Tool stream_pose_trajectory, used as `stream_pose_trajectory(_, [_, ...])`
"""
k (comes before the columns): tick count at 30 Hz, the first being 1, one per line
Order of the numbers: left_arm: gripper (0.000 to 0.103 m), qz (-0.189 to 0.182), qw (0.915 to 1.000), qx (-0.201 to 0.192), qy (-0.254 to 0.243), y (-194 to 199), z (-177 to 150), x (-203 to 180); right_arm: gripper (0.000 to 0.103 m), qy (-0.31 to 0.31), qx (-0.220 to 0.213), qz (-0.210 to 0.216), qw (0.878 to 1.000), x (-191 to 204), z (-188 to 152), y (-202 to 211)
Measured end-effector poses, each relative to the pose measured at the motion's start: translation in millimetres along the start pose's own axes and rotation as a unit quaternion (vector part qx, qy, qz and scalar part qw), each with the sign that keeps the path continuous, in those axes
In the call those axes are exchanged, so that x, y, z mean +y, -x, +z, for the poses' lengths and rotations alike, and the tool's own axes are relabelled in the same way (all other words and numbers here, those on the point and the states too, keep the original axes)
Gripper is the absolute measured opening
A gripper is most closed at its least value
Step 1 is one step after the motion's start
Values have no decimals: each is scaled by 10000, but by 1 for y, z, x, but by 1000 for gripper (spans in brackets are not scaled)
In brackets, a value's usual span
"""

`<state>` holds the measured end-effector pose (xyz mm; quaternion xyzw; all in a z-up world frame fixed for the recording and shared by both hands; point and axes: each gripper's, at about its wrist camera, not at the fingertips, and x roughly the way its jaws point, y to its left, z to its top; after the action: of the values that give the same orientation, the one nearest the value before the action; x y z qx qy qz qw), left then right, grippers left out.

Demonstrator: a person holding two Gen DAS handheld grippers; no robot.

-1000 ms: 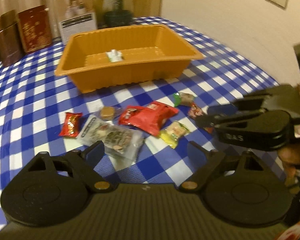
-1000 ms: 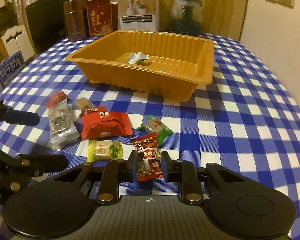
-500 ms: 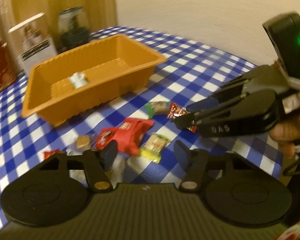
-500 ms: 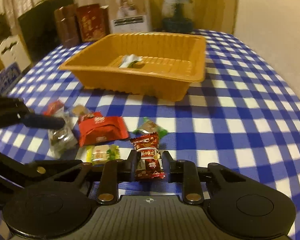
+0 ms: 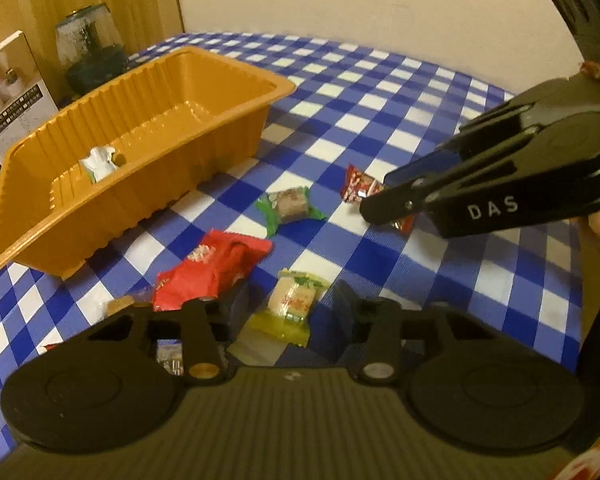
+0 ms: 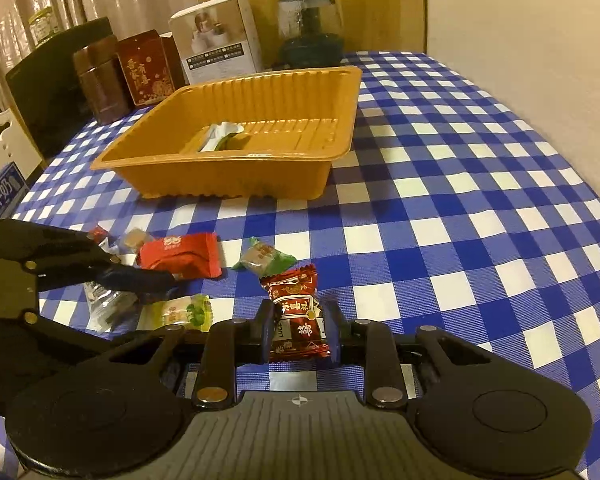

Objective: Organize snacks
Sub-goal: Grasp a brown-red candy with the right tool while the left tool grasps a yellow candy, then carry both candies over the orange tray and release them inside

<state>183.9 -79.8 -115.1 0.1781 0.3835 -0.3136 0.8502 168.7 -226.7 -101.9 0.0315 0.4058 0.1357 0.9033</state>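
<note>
My left gripper (image 5: 290,302) is closing on a yellow-wrapped candy (image 5: 292,308) that lies on the checked cloth between its fingers; the pads stand just clear of the wrapper. My right gripper (image 6: 298,322) is shut on a dark red candy (image 6: 296,316), held a little above the table. It also shows at the right of the left wrist view, as the right gripper (image 5: 374,210) with the dark red candy (image 5: 358,188). The orange tray (image 6: 240,176) stands behind and holds one white-green snack (image 6: 220,136). A red packet (image 5: 212,268) and a green candy (image 5: 290,206) lie loose.
A clear packet (image 6: 104,304), a small brown candy (image 6: 134,238) and a small red one (image 6: 98,232) lie at the left. Behind the tray stand a white box (image 6: 216,40), red tins (image 6: 144,68) and a glass jar (image 6: 310,24). A wall borders the table's right side.
My left gripper has swung right from over the clear packet to the yellow candy, and its jaws have narrowed around it. My right gripper has kept hold of the dark red candy and rolled slightly.
</note>
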Motion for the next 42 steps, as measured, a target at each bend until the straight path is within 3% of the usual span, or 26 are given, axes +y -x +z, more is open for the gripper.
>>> stream_pose_trajectory(4, [24,-38,10000,47,-12,1,0,-3,27,-32,-3,3,10000,0,0,-1])
stream_pose_trajectory(10, [21,178,9992,88,344,2,1,-3,27,-42,10,18,10000,2,0,-2])
stream_pose_trajectory(17, [21,310,9957,-122,862,19,4,-10,27,-67,-146,57,9999,7,5,3])
stream_pose_trajectory(24, [21,656,9866,-368,1449,38,10,-2,27,-29,-373,79,9993,12,15,15])
stream_pose_trajectory(34, [21,1321,9646,-689,2176,67,22,27,27,66,-657,108,9978,17,38,29])
stream_pose_trajectory(42, [21,1434,9597,-676,2320,69,26,34,27,95,-693,177,9974,24,45,29])
